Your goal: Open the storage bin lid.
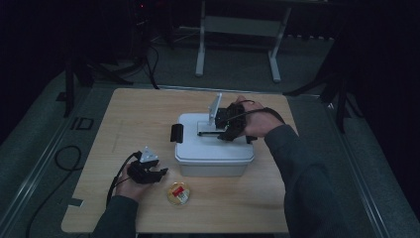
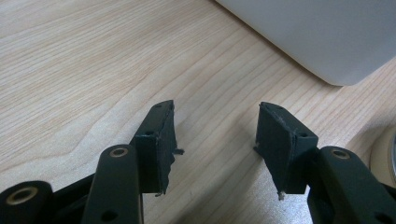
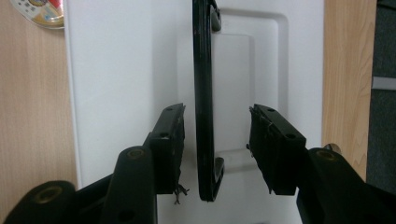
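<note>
A white plastic box (image 1: 213, 153) with a closed lid (image 3: 116, 70) stands mid-table. A black carry handle (image 3: 203, 93) stands raised along the lid's recessed middle. My right gripper (image 3: 217, 121) hangs over the lid (image 1: 198, 144), jaws on either side of the handle, pads not pressing it; the handle runs closer to one jaw. From above, the right gripper (image 1: 224, 130) reaches in from the box's right side. My left gripper (image 1: 161, 173) rests low over the table in front of the box's left corner, open with only bare wood between its fingers (image 2: 161, 135).
A small round container (image 1: 179, 193) with a yellow and red label lies near the table's front edge, just right of the left gripper. A black latch (image 1: 177, 133) sits on the box's left end. The wooden table (image 1: 124, 114) has free room at left and back.
</note>
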A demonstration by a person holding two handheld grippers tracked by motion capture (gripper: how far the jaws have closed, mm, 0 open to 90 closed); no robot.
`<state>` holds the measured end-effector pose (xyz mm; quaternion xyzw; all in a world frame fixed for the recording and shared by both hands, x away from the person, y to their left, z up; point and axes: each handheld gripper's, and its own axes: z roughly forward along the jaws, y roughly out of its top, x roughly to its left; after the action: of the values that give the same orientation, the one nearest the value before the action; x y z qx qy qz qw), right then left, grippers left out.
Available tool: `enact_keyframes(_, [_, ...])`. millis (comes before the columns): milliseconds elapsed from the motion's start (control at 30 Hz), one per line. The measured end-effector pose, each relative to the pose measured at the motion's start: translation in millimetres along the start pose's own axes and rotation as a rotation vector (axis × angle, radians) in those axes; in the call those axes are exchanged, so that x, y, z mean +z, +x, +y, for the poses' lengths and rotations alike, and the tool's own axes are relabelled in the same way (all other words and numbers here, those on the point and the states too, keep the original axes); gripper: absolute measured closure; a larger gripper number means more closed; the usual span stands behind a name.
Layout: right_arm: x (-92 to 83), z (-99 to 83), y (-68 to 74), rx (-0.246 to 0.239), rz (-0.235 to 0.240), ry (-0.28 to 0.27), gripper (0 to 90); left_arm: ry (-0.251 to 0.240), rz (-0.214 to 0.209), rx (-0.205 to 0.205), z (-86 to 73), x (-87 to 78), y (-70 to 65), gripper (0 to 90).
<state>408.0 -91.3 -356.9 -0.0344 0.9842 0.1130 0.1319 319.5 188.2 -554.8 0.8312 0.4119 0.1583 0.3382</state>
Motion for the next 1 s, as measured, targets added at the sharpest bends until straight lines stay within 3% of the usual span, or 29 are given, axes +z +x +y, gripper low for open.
enact_keyframes(400, [7.8, 13.9, -3.8, -0.026, 0.038, 0.032, 61.9, -0.002, 0.0, -0.002, 0.0, 0.1, 0.0, 47.4])
enact_keyframes(1000, [15.0, 22.9, -18.8, -0.015, 0.091, 0.122, 75.9, -0.001, -0.008, -0.007, -0.1, -0.2, 0.3, 47.3])
